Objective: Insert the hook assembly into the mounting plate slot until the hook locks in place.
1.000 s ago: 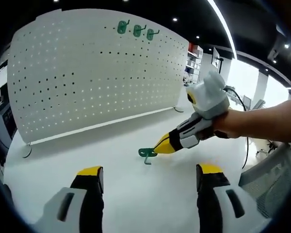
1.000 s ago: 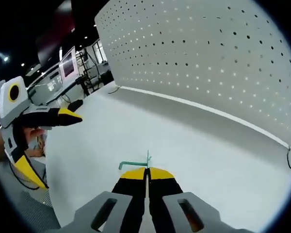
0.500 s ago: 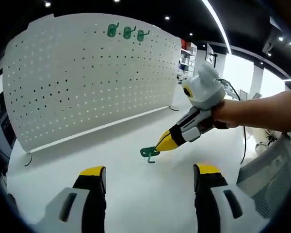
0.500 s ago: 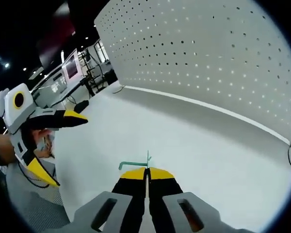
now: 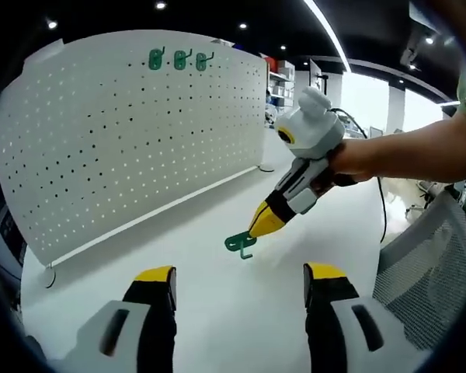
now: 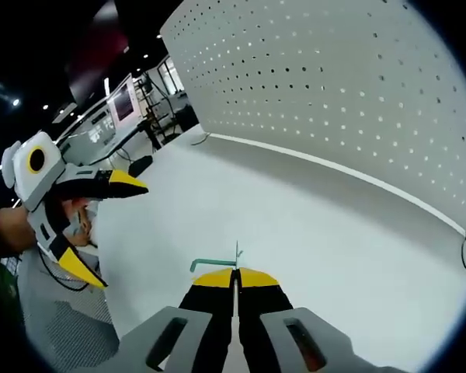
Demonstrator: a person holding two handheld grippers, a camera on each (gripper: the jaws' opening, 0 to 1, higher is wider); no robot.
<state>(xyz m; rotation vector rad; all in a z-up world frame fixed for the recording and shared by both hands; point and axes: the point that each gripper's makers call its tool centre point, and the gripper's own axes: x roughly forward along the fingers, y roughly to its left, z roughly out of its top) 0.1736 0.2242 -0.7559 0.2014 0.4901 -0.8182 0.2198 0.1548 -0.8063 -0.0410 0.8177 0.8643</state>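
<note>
**Lifting one green hook off the table, board well ahead**

Holding the green hook (image 5: 239, 244) in the right gripper (image 5: 262, 223), jaws pinched tight on its plate, seen at 5 o'clock from the centre of the left gripper view. Compared with a second ago, sitting higher over the white table (image 5: 217, 303), with a thin shadow now under the hook, so apparently clear of the surface rather than resting on it. Reads as pick-up done and carry toward the pegboard (image 5: 124, 140) just starting; insertion not yet begun, board well apart from the hook.

In the right gripper view, hook (image 6: 214, 263) poking out from the shut tips toward 9 o'clock, pegboard (image 6: 357, 101) filling 12 to 3 o'clock.

Left gripper (image 5: 238, 286) at 6 o'clock of its own view, jaws spread wide, gripping nothing; same gripper (image 6: 101, 225) visible at 9 o'clock in the right gripper view, likewise open.

Counting: four green hooks in all, one in the grip, three hung hooks (image 5: 176, 59) in a row at 11 o'clock near the board's top edge. One pegboard. Two grippers.
</note>
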